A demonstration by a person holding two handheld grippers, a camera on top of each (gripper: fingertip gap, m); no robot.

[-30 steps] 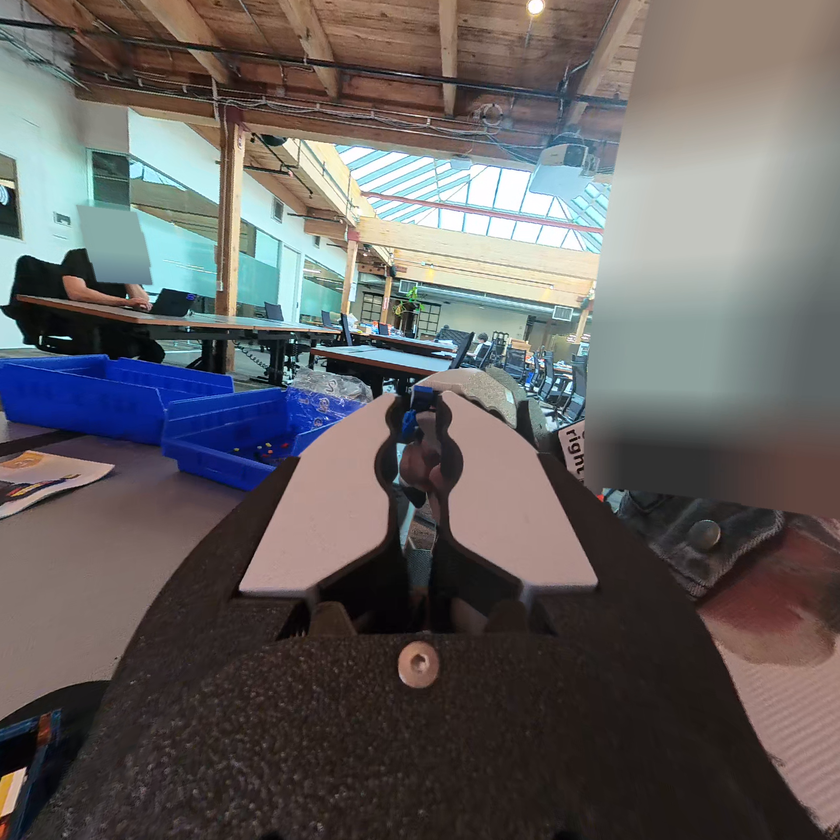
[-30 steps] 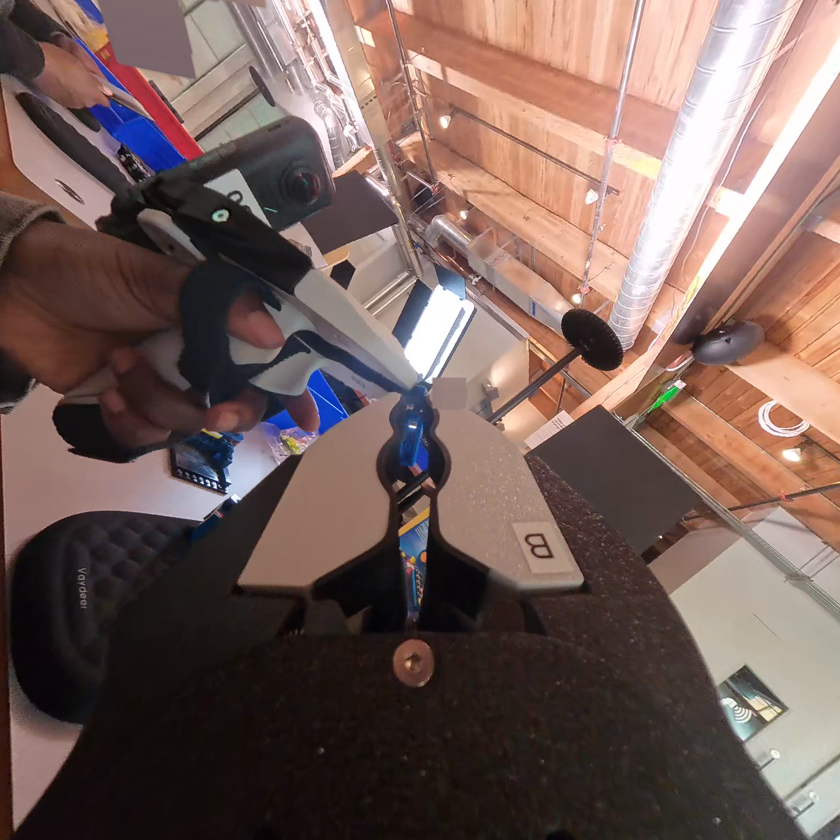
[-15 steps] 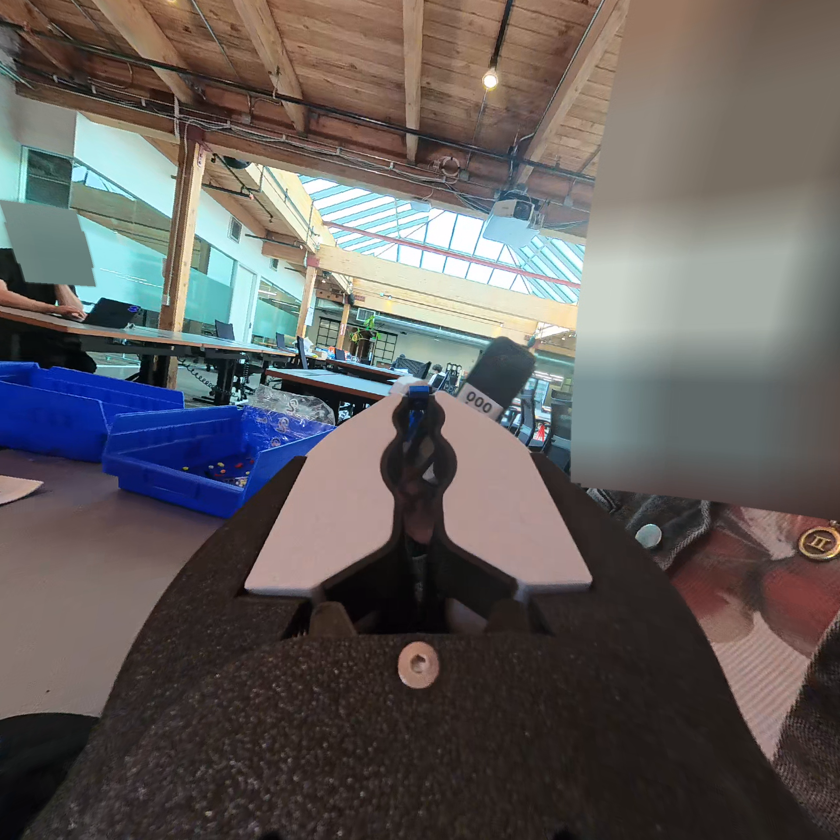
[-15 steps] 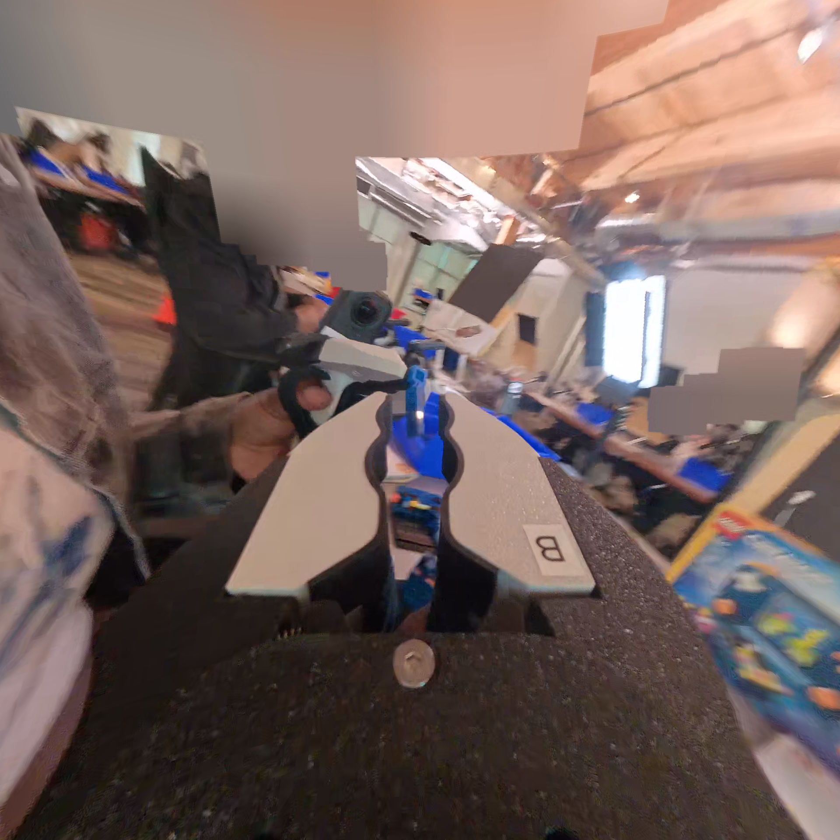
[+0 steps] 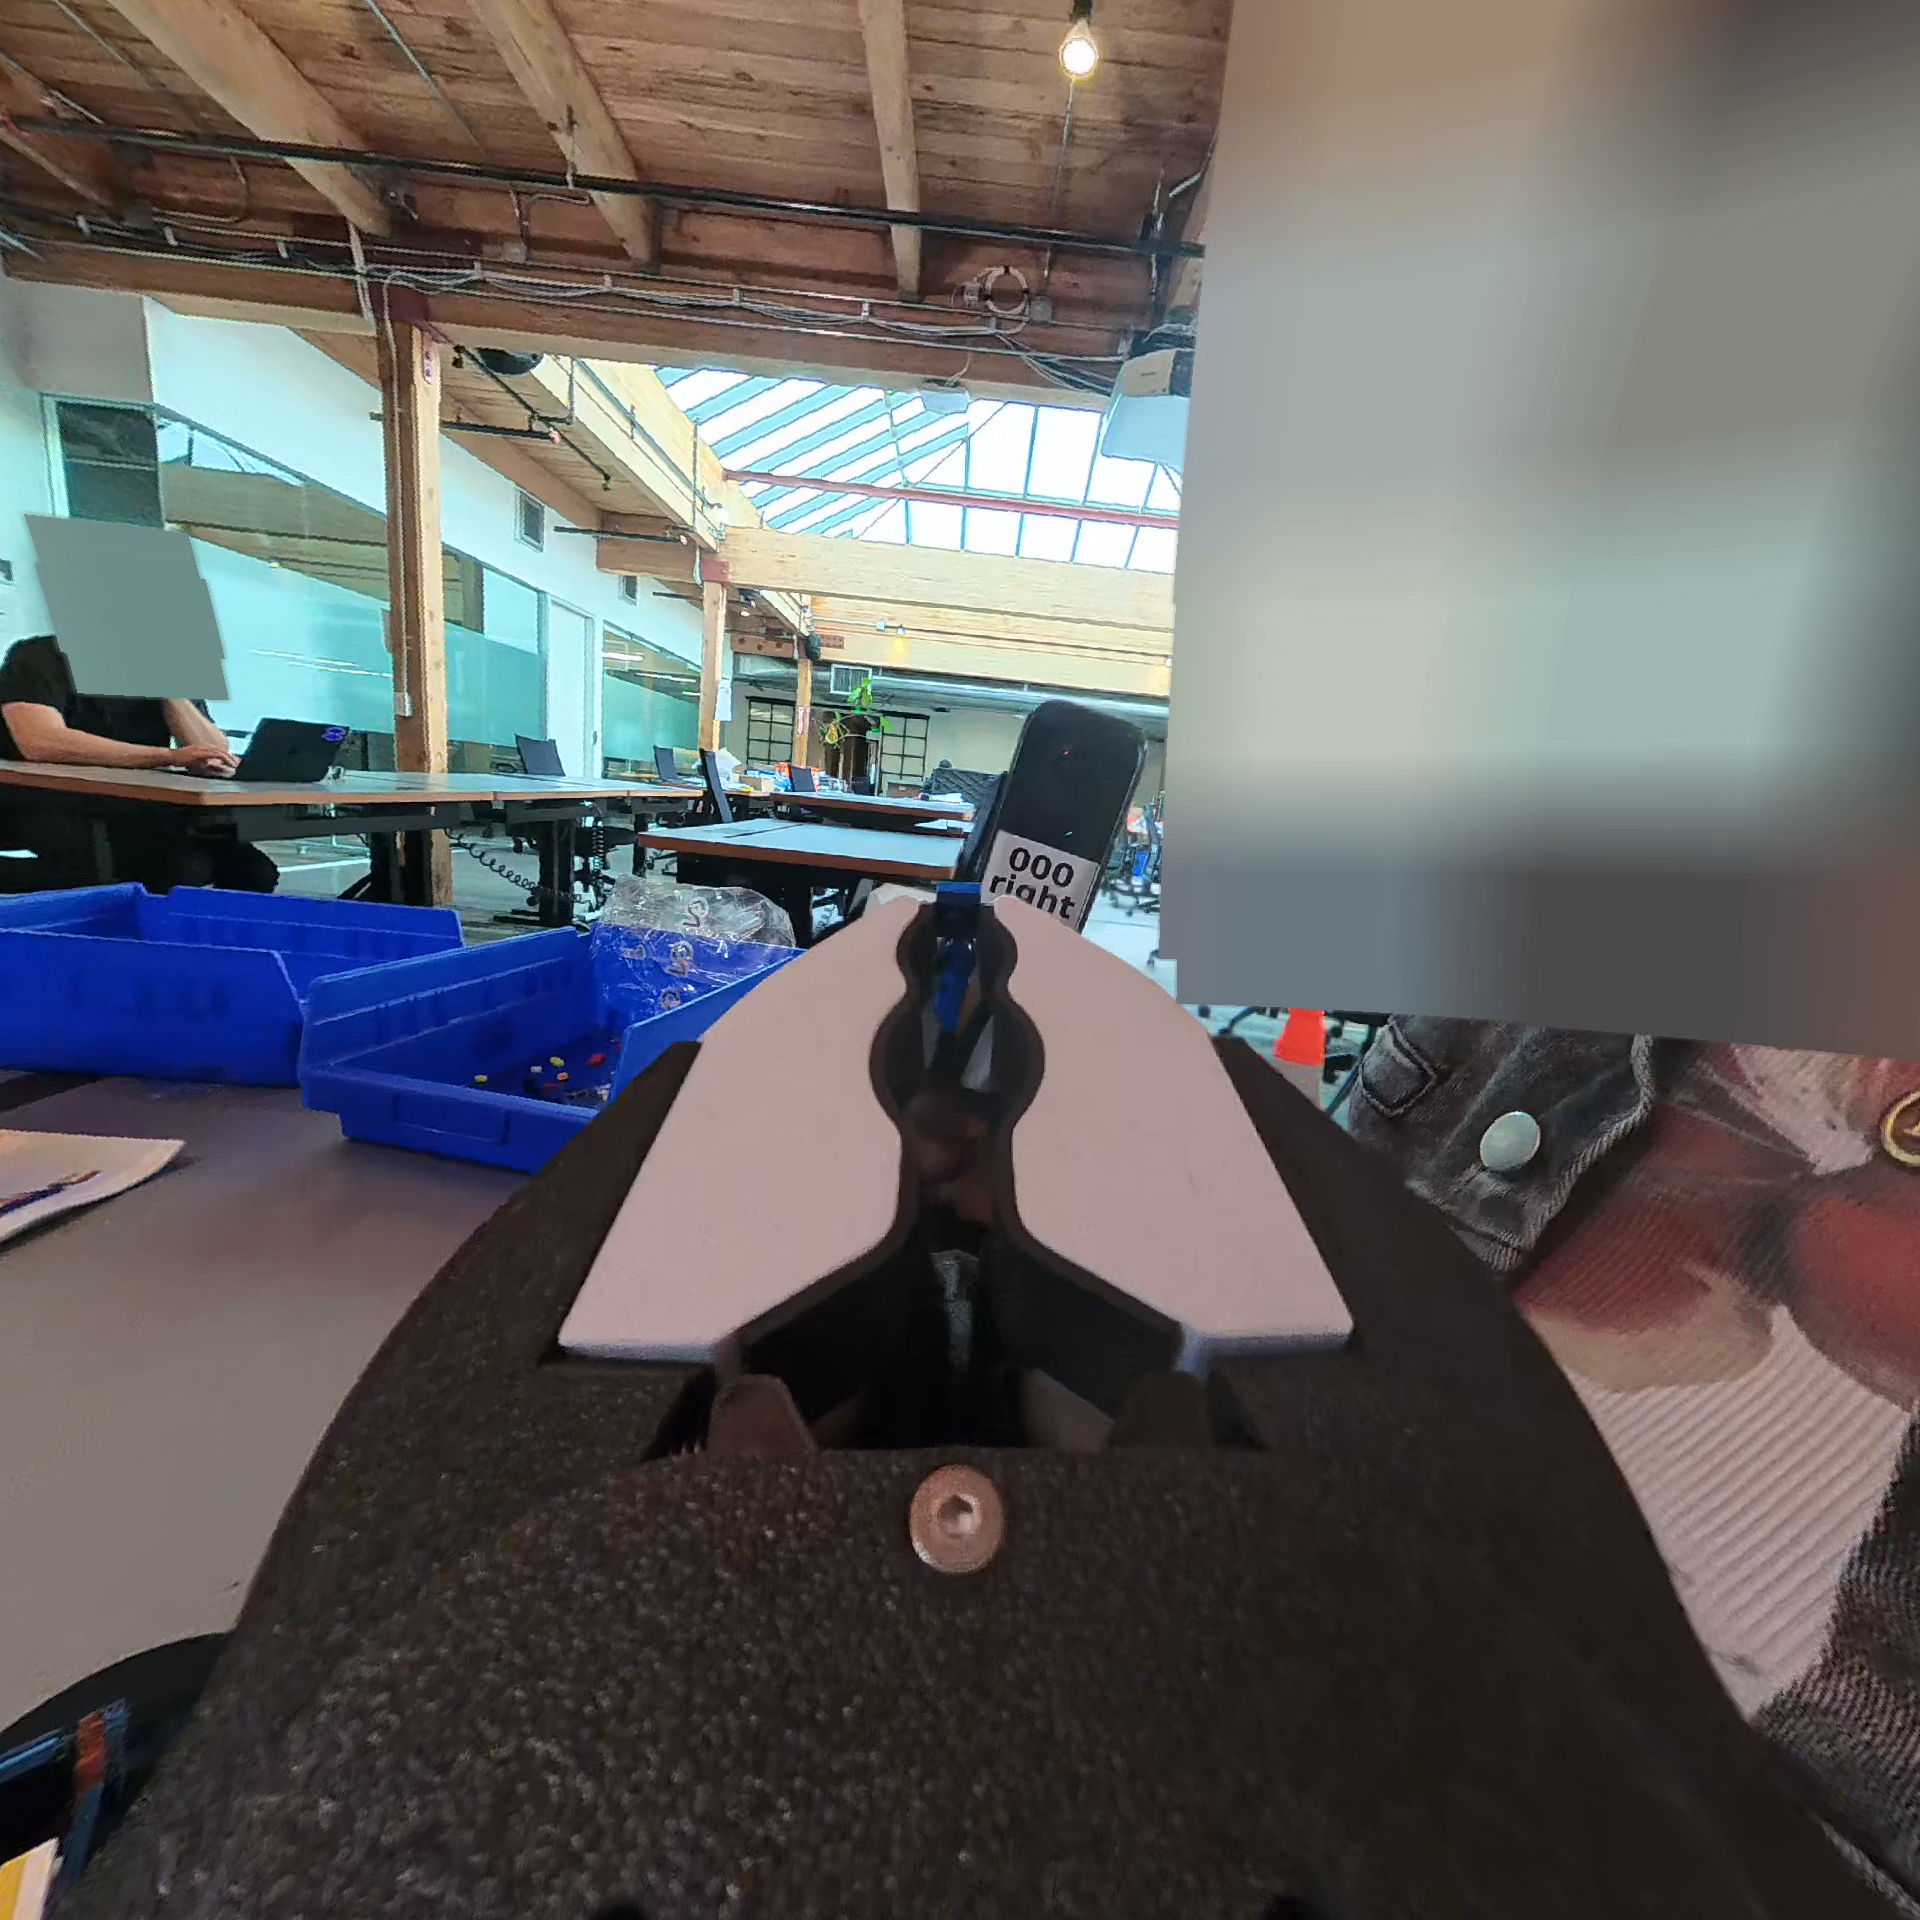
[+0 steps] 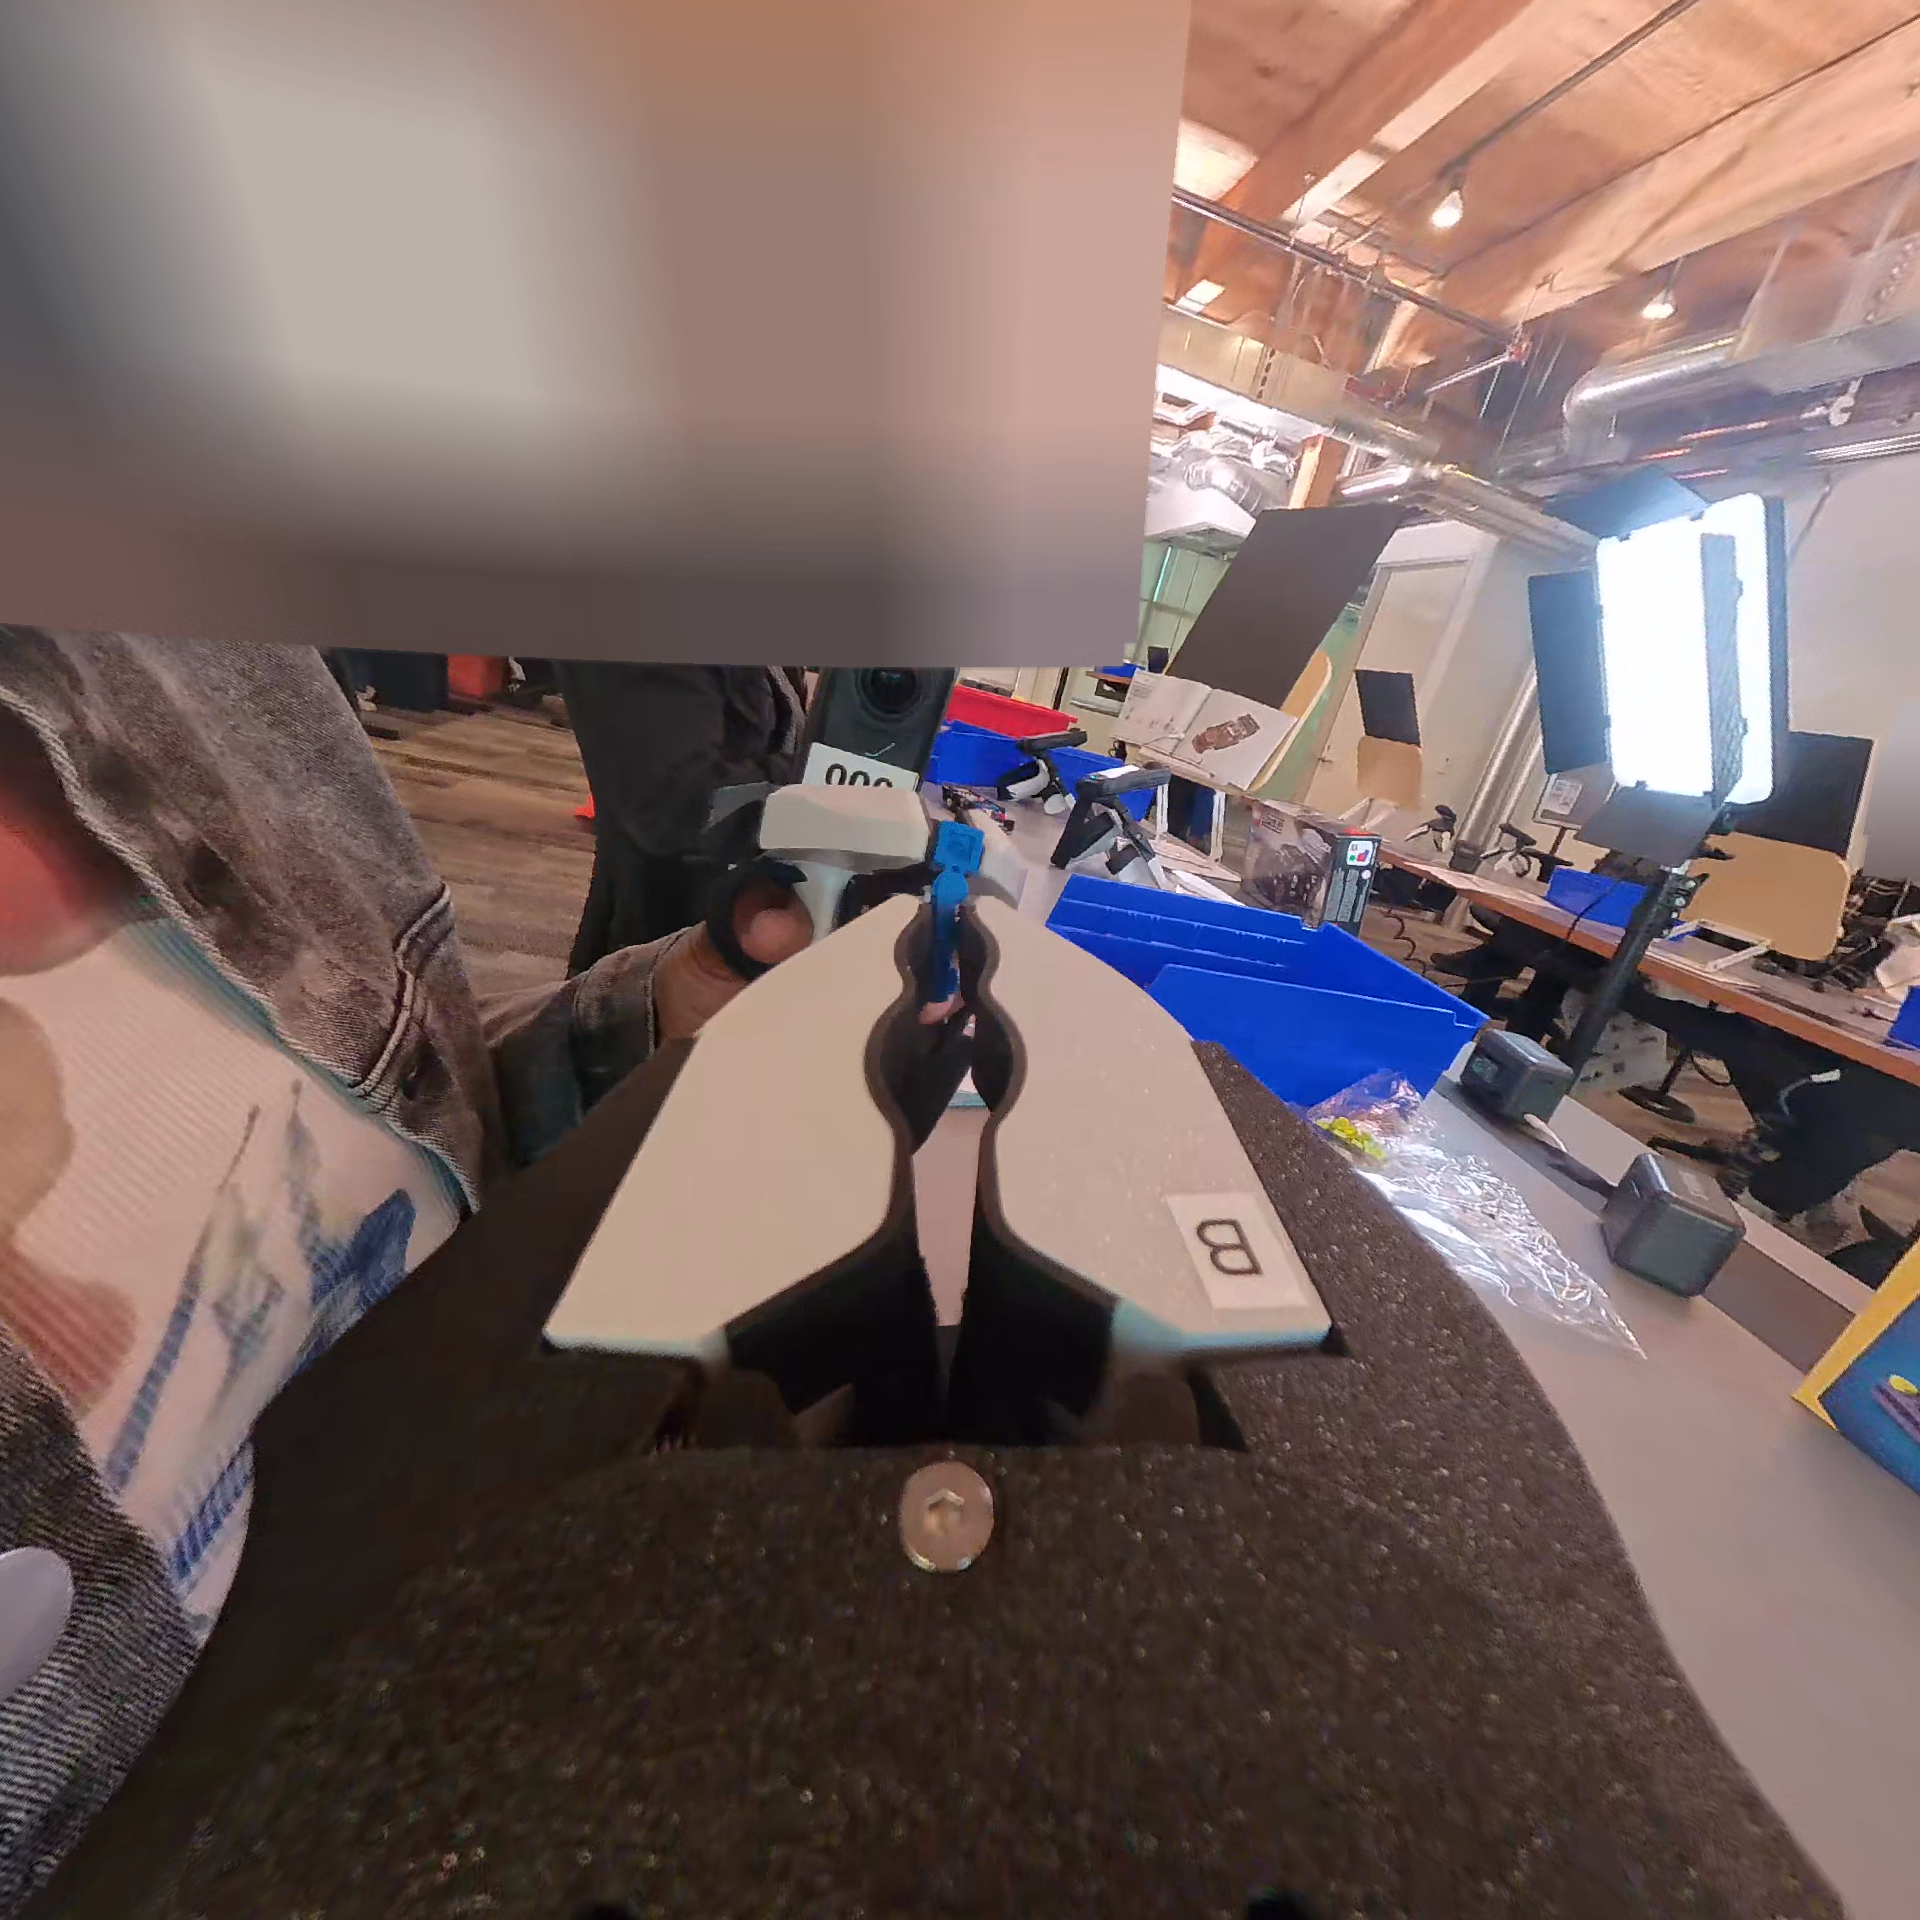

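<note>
My left gripper (image 5: 951, 925) is shut on a small blue plastic piece (image 5: 948, 987) pinched at its tips and held in the air above the grey table (image 5: 208, 1351). The right gripper's black camera (image 5: 1070, 790) stands just behind those tips. My right gripper (image 6: 948, 914) is shut on a thin blue piece (image 6: 943, 956) that sticks up to a small square end. The left gripper's white fingers (image 6: 852, 821), held by a hand, meet that blue piece tip to tip. I cannot tell if it is one piece or two joined.
Two blue bins (image 5: 208, 977) (image 5: 468, 1049), a clear bag (image 5: 696, 925) and a paper booklet (image 5: 73, 1174) lie on the left. More blue bins (image 6: 1278, 977), a plastic bag (image 6: 1455, 1184), a dark cube (image 6: 1673, 1236) and a colourful box (image 6: 1870, 1392) lie on the right. The person's jacket (image 5: 1475, 1122) is close.
The right gripper has swung from pointing at the ceiling down to level, facing the left gripper. The left gripper has shifted only slightly. Both stay shut on the blue piece.
</note>
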